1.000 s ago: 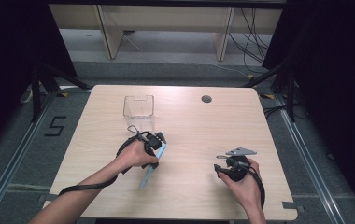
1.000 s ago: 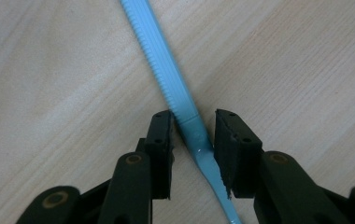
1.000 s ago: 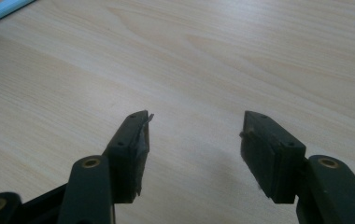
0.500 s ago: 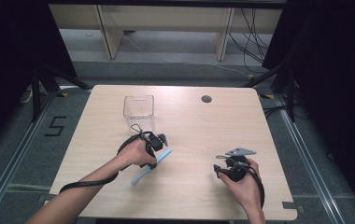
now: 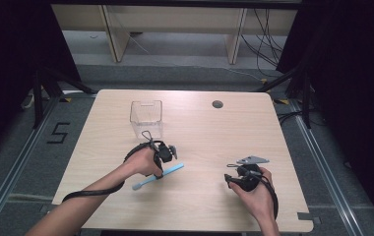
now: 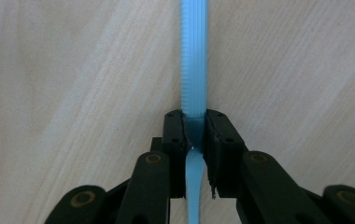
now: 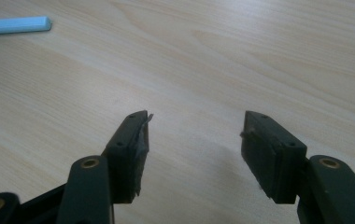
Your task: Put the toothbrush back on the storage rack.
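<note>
The left tool (image 5: pixel 168 153) is black, compact, with a thin looped wire standing off its top; a thick black cable trails from it in a long curve along the bare forearm; in the left gripper view its two jaws are matte black blocks with small recessed screw holes, carried on flat black links pinned by brass-coloured rivets. The right tool (image 5: pixel 230 178) is black too, topped by a grey three-cornered plate, with a black cable looping round the wrist; its pads look worn and frayed at the edges; both forearms are bare, no sleeves showing.
</note>
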